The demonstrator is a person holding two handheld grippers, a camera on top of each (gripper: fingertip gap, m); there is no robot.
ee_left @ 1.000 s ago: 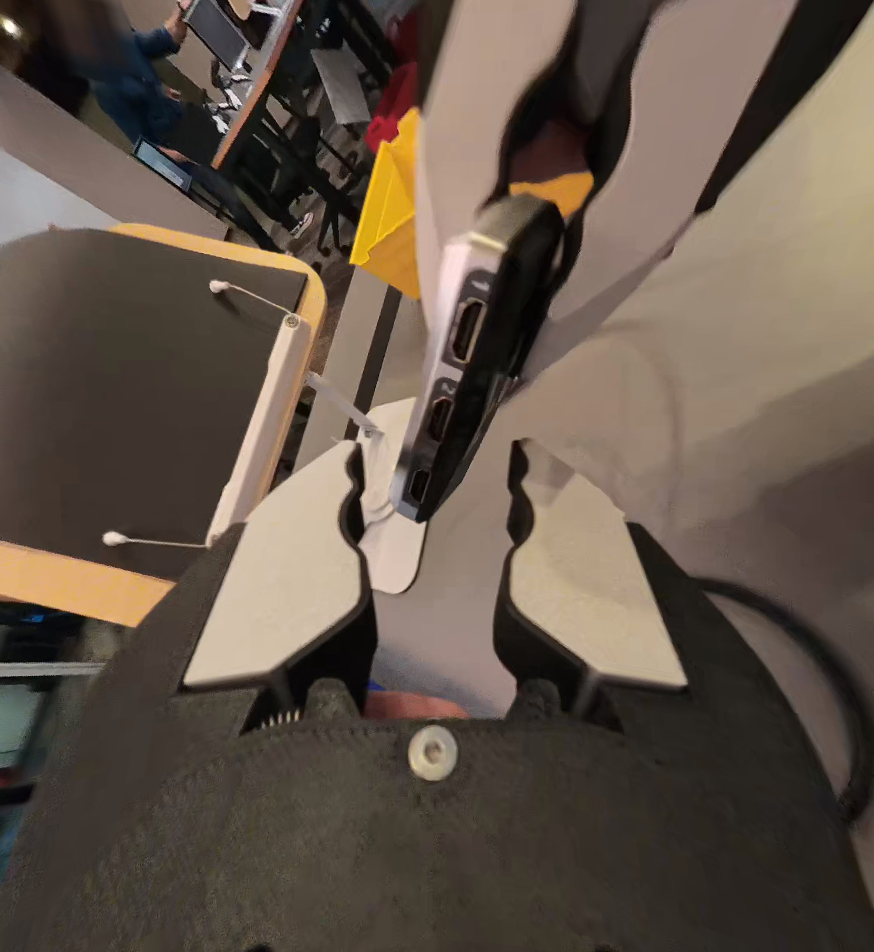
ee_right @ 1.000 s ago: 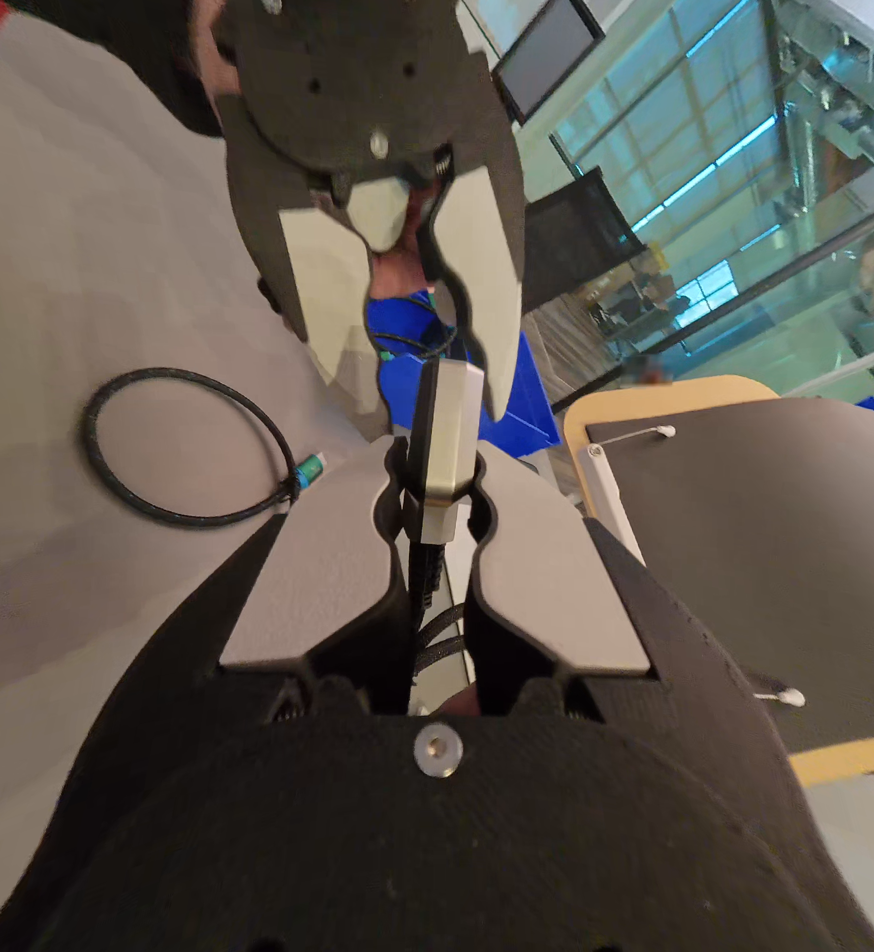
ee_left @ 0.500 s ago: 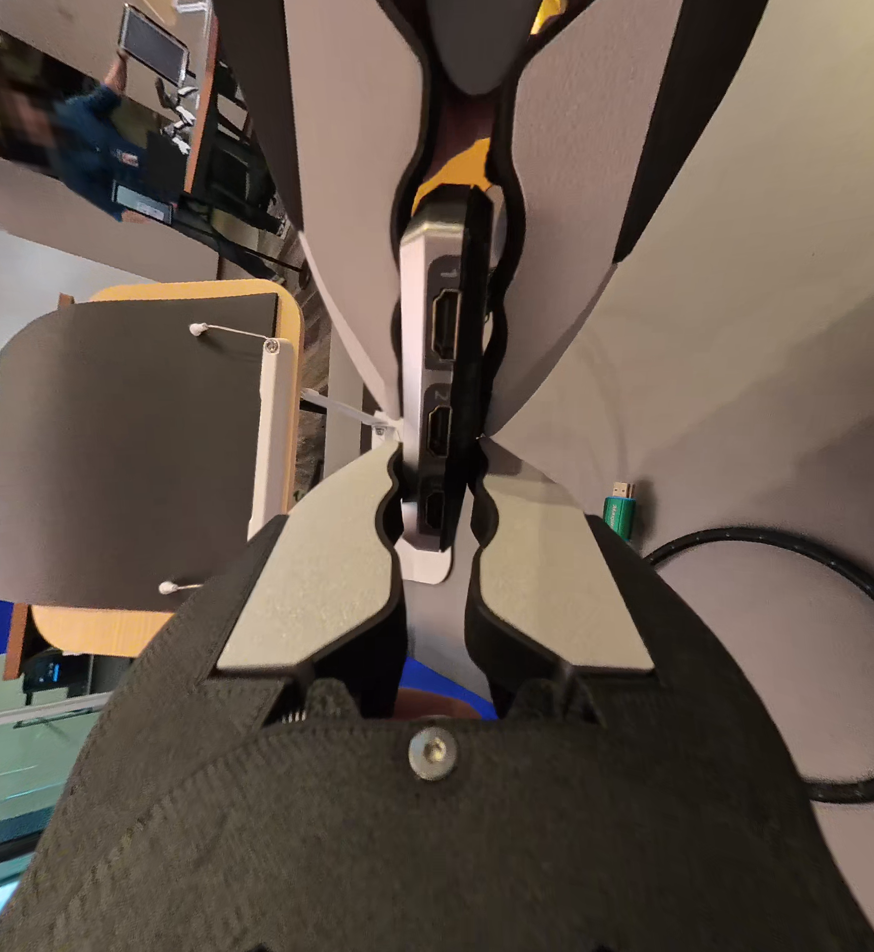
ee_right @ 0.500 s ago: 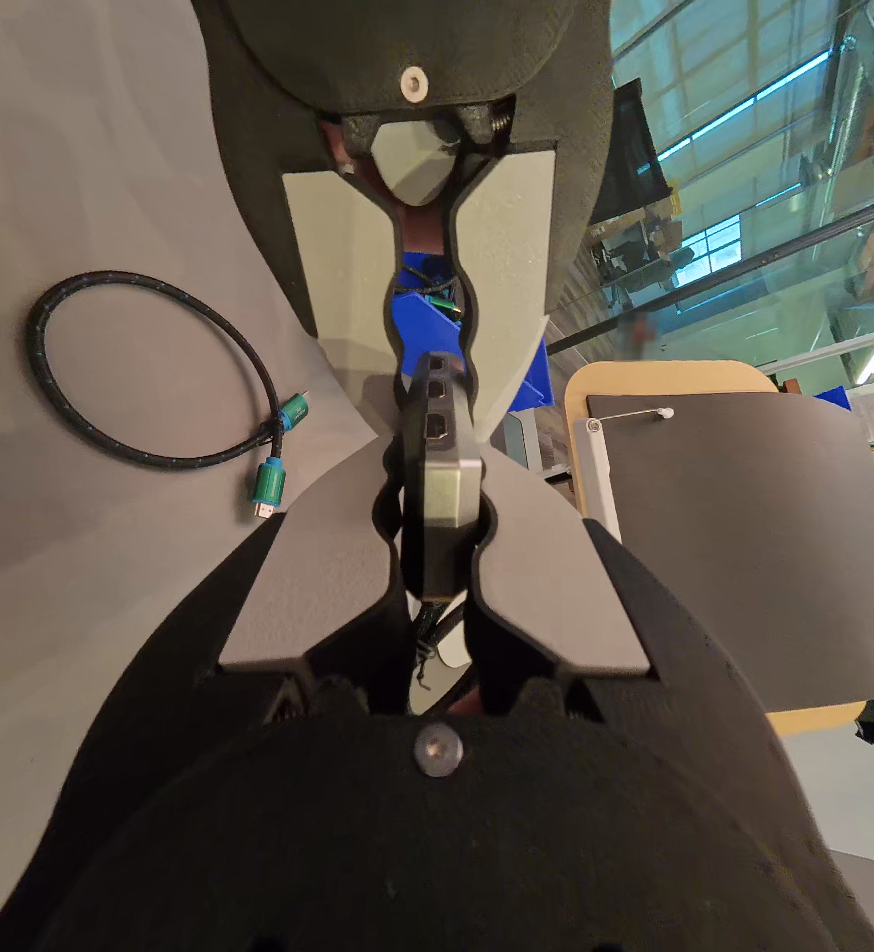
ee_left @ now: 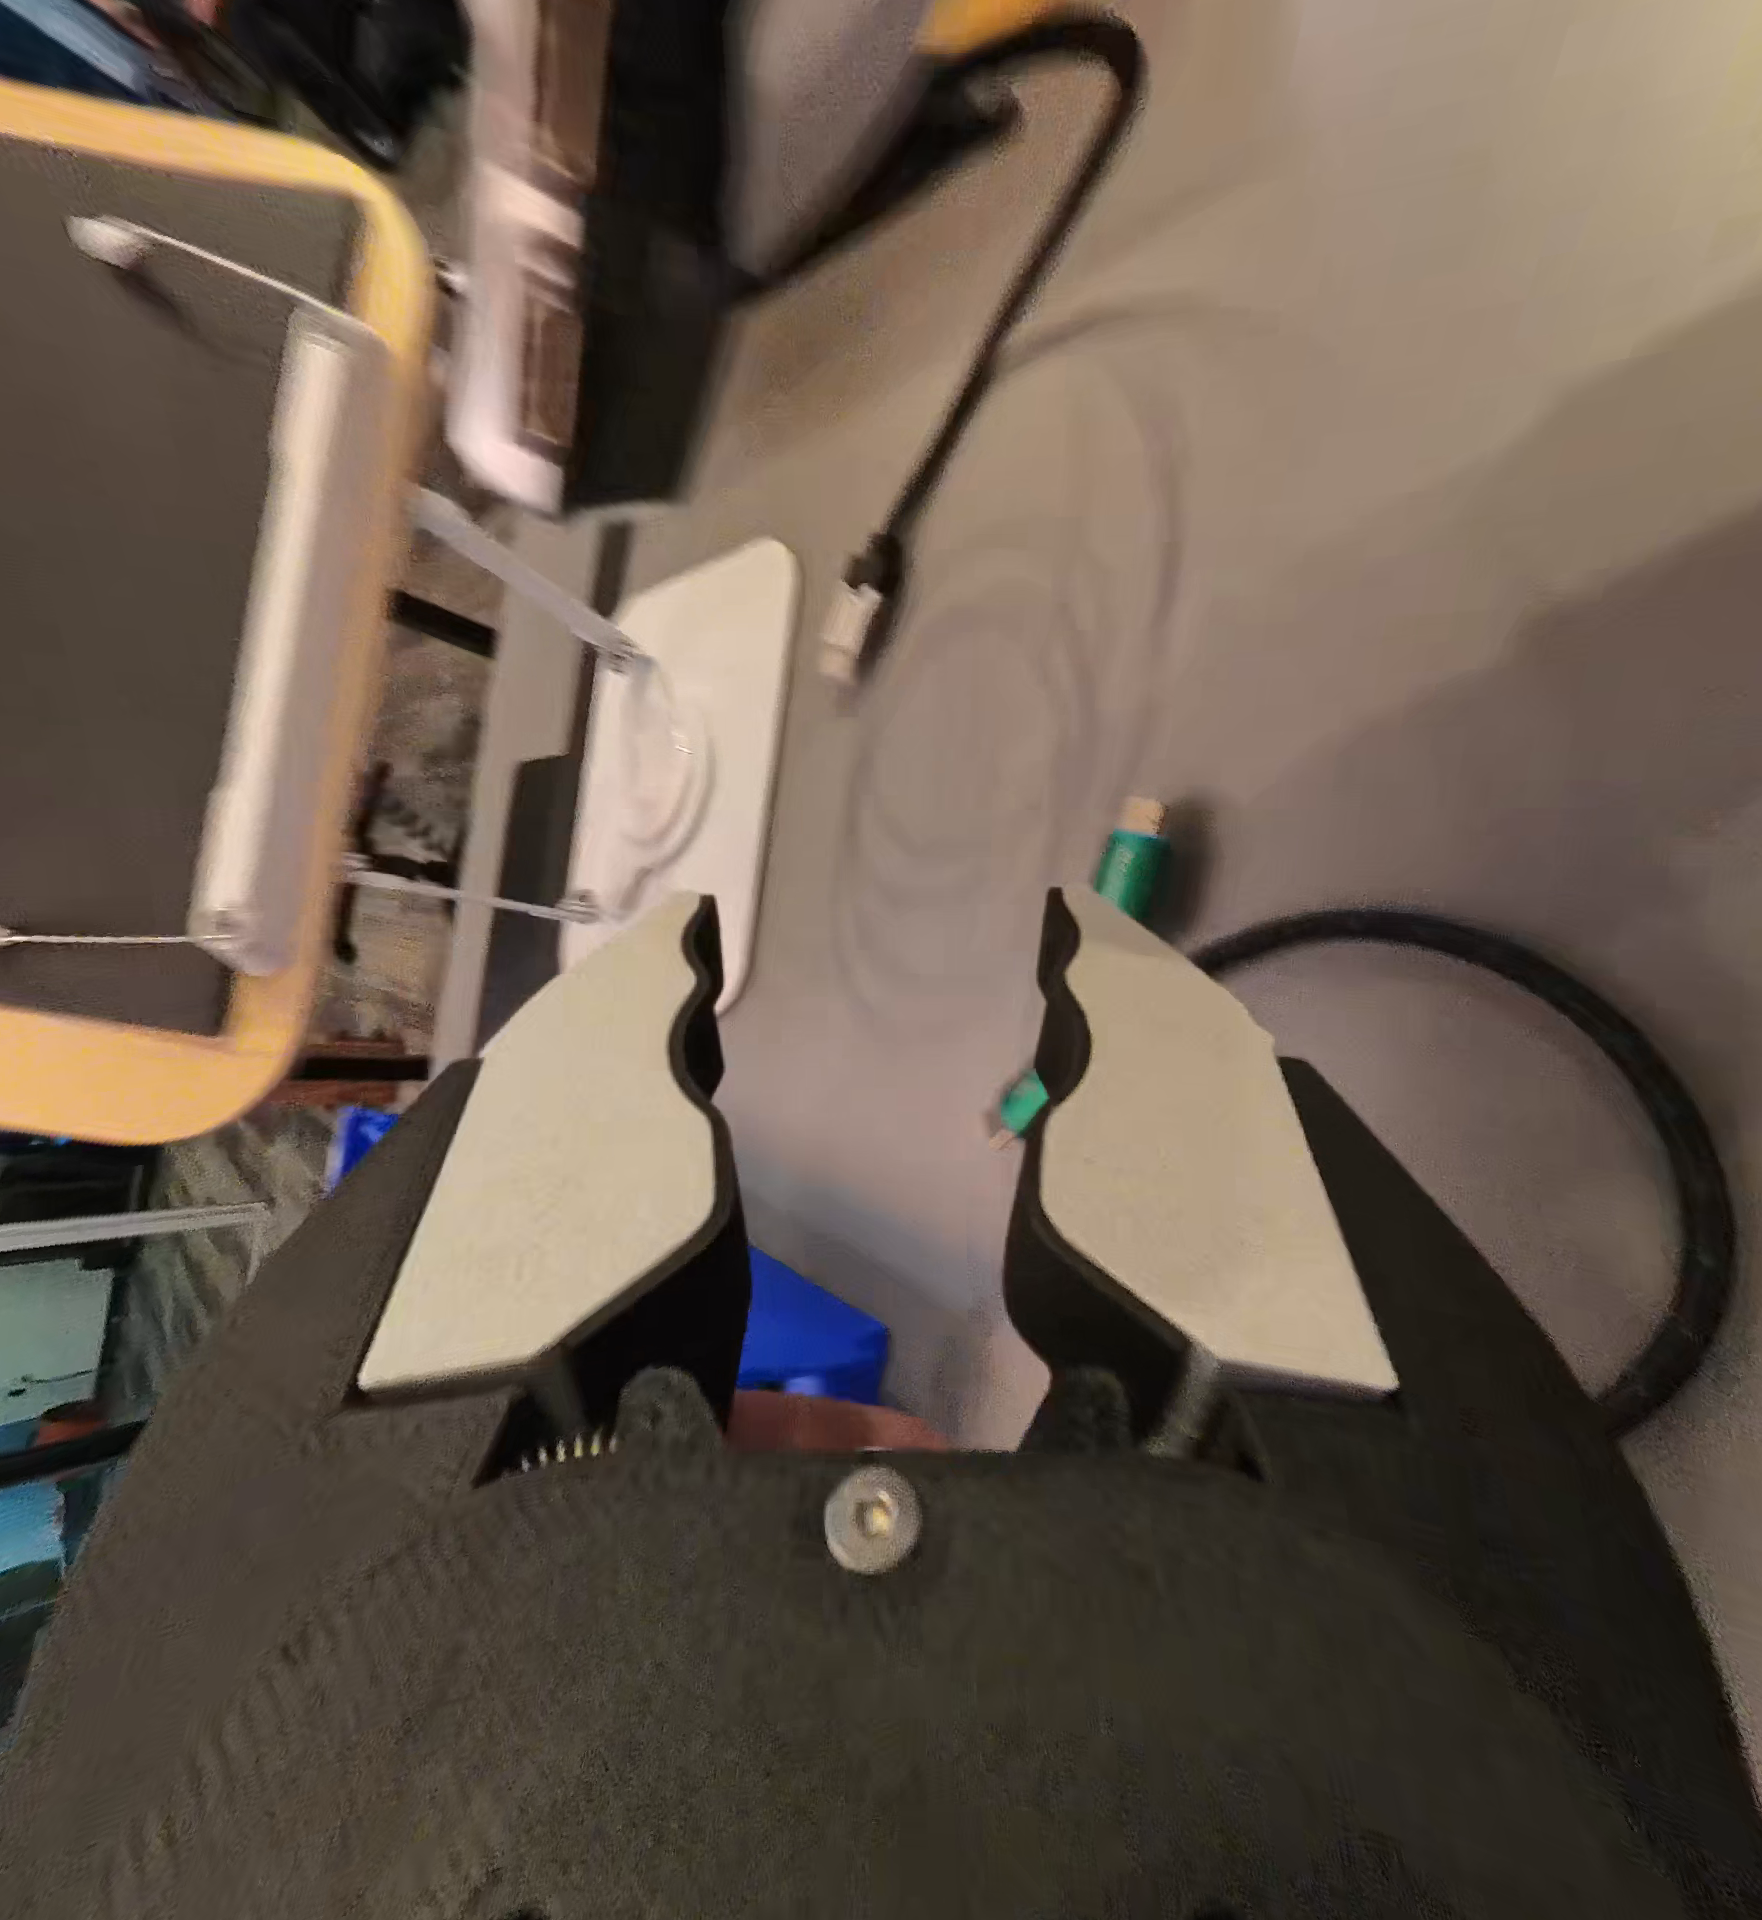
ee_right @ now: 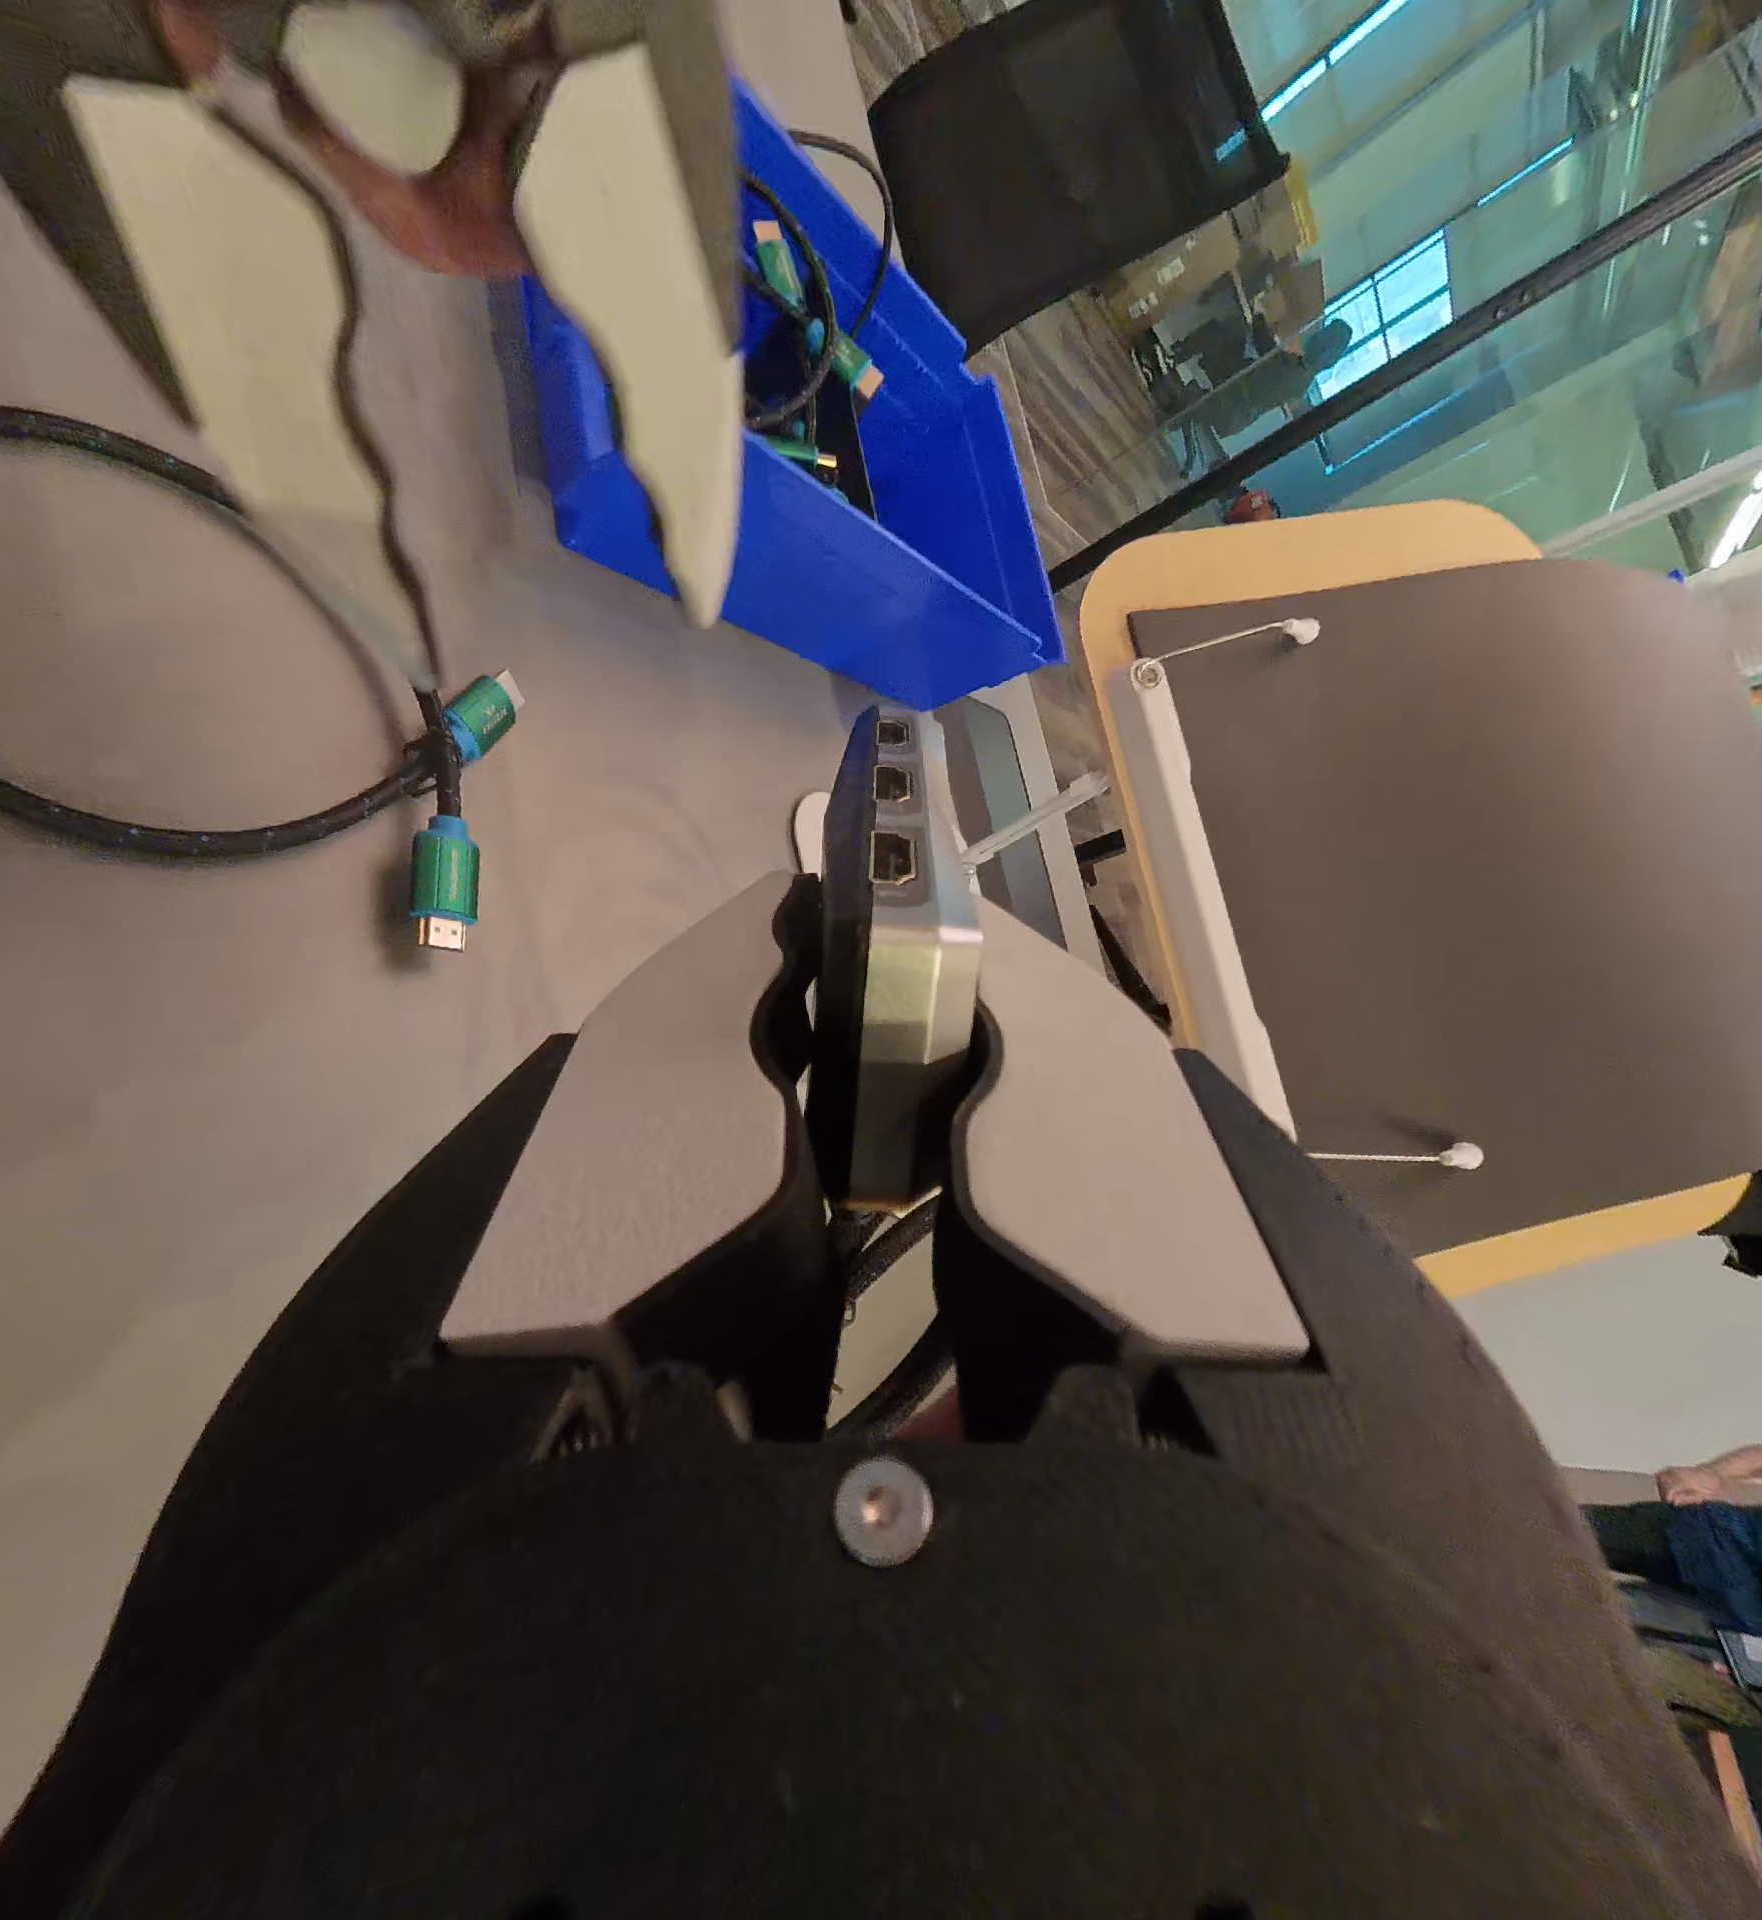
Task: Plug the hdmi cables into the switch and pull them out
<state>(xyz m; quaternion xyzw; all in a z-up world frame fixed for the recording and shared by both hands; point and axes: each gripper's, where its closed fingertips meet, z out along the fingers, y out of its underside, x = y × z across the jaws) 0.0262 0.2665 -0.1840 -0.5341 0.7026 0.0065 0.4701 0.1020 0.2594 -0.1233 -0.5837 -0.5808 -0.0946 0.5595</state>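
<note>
My right gripper point(ee_right: 889, 920) is shut on the silver-and-black HDMI switch point(ee_right: 913, 997), held on edge above the grey table with its ports point(ee_right: 895, 790) pointing away. The switch's thin black lead with a silver plug point(ee_left: 856, 613) hangs down to the table. My left gripper point(ee_left: 877, 914) is open and empty, a short way back from the blurred switch point(ee_left: 565, 312). A black braided HDMI cable point(ee_right: 181, 821) lies looped on the table with two green plugs point(ee_right: 446, 873), which also show in the left wrist view point(ee_left: 1131, 857).
A blue bin point(ee_right: 856, 582) with more cables stands at the table's edge. A chair point(ee_right: 1479, 883) with a black seat and wooden rim is just past the edge. A white pad point(ee_left: 700, 727) lies on the table. A person sits far off.
Half a second ago my left gripper was closed on the switch's far end. It has let go, opened and drawn back. The right gripper still holds the switch.
</note>
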